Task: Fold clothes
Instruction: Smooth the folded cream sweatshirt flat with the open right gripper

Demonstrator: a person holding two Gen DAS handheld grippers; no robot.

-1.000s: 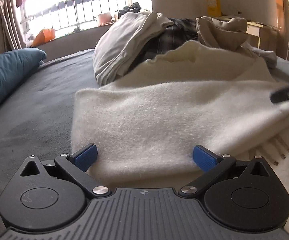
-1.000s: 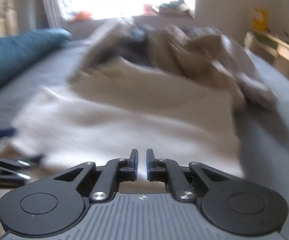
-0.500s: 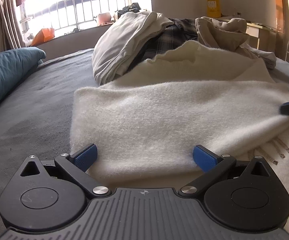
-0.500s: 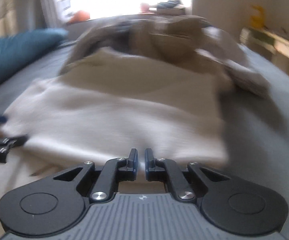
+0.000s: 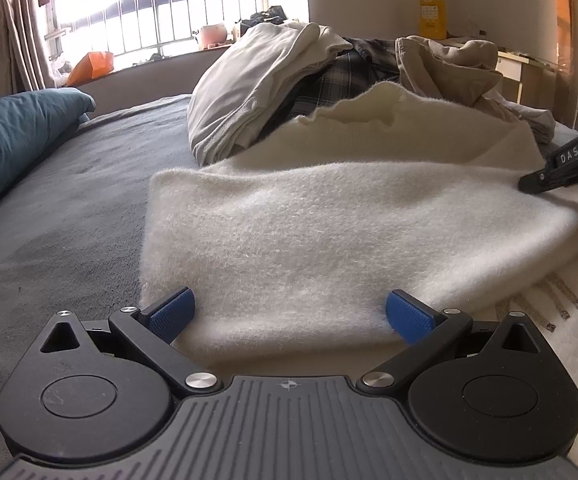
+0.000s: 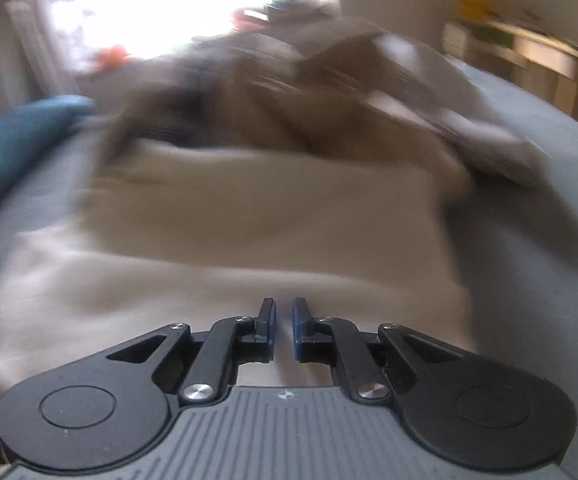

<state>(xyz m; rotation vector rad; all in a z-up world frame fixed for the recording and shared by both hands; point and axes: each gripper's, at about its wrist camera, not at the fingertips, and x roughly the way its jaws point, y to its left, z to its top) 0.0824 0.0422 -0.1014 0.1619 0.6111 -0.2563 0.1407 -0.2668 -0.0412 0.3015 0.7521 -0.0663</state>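
Only one piece of lettering can be read: "DAS", in pale capitals on a small label on the black right tool [image 5: 565, 168], which enters the left wrist view from the right edge, ahead and to the right of the left tool [image 5: 289, 312]. The yellow box [image 5: 432, 18] standing far ahead by the wall carries a printed panel, but its marks are too small to make out. The right wrist view is blurred and shows no legible text.
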